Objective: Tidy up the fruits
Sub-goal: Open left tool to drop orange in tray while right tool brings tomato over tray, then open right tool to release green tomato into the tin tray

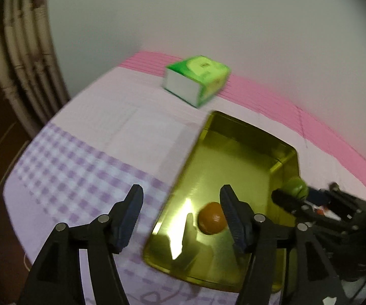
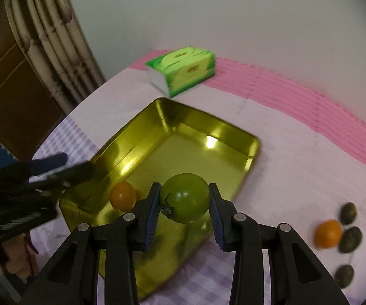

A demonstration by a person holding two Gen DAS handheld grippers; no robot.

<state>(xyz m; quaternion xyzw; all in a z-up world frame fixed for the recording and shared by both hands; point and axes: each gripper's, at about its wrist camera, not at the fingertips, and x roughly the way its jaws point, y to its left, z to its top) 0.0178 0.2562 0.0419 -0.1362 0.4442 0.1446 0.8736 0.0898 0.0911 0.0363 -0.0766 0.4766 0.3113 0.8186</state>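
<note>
The right gripper [image 2: 185, 204] clamps a round green tomato-like fruit [image 2: 185, 197] above the shiny gold metal tray [image 2: 233, 132], while the left gripper [image 1: 181, 213] stands wide and empty, a small orange fruit [image 1: 212, 218] lying in the tray just beside its right finger. Only the right wrist view shows another orange fruit [image 2: 327, 233] and three dark oval fruits [image 2: 351, 239] on the cloth

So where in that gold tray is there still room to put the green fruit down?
Most of the tray is bare: the whole floor from the small orange fruit back to the far wall near the green box. On the cloth, the corner with another orange fruit and three dark fruits is crowded.
</note>
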